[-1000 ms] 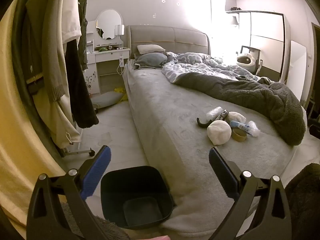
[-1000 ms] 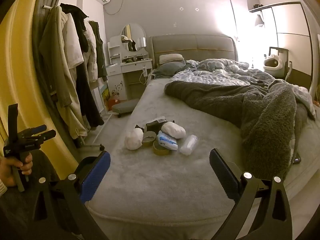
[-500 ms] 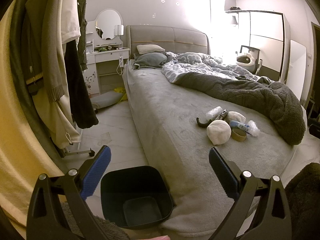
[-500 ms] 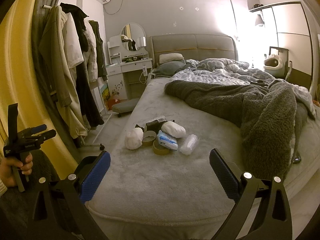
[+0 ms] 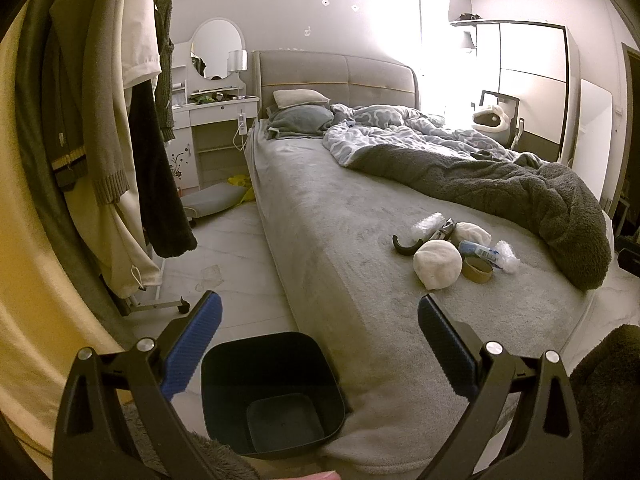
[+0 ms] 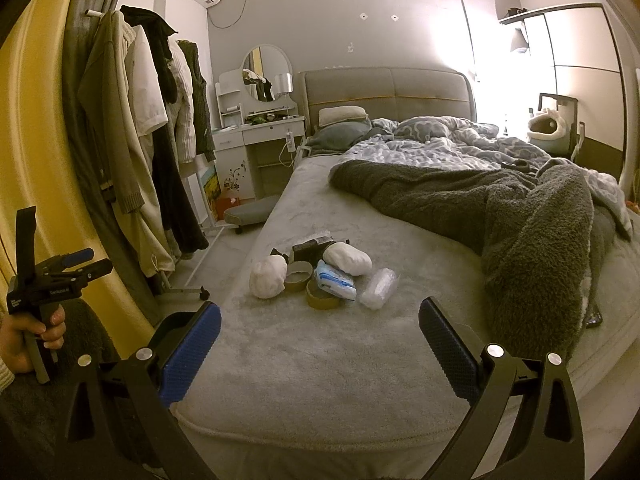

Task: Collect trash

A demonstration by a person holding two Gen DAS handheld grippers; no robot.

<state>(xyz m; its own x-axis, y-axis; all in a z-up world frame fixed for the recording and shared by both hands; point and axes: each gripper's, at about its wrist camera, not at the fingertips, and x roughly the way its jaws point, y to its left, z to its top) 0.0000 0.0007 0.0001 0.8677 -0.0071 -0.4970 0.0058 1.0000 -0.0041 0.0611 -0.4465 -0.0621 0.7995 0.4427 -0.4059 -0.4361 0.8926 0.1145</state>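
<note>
The trash pile [image 6: 320, 276] lay on the grey bed [image 6: 320, 360], near its left edge: two white wads, two tape rolls, a blue-and-white packet, clear plastic wrap and dark scraps. A dark fleece blanket [image 6: 532, 216] was bunched just to its right. The dark bin [image 5: 272, 392] stood on the floor against the bed's corner. The left gripper [image 5: 318, 344] hung wide above the bin, the right gripper [image 6: 320, 344] wide and empty before the pile. Coats [image 6: 136, 128] hung left.

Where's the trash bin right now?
In the left wrist view, the dark bin stands on the floor at the bed's near corner, between the open left claw's fingers.
</note>
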